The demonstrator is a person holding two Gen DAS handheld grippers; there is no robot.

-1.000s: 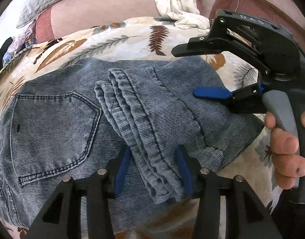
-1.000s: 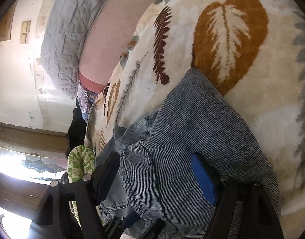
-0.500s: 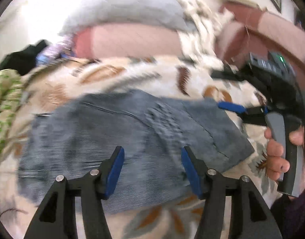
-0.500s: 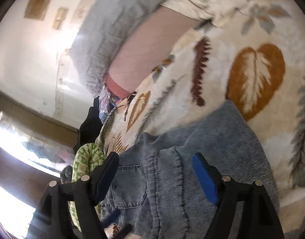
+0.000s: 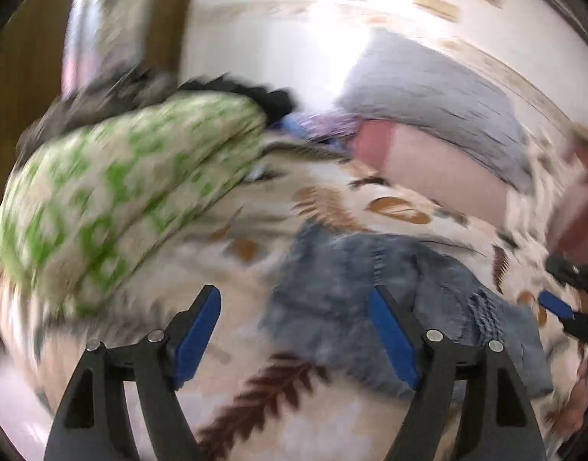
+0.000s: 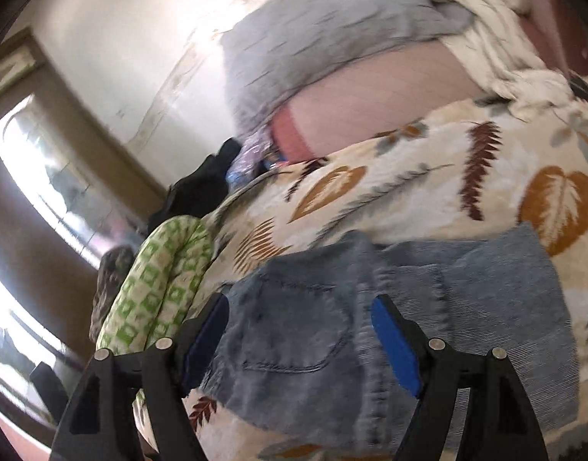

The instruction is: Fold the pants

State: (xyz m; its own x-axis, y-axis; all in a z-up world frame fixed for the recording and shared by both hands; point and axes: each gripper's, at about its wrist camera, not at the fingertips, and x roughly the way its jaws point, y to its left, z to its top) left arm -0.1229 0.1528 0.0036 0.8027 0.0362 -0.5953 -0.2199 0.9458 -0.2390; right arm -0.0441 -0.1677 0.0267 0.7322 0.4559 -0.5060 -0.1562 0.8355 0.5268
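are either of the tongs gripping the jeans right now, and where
No. The left tongs are opening with nothing between them, the right tongs are open, and the folded jeans lie free.

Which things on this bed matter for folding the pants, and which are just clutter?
For the job: folded denim pants; left gripper, jaws opening, nothing between; right gripper, open.

Lying about: leaf-print blanket, green patterned bundle, grey quilt, black clothing.

No readable text in either view.
Both wrist views are motion-blurred; no label, brand, number or sign can be made out on anything in them.
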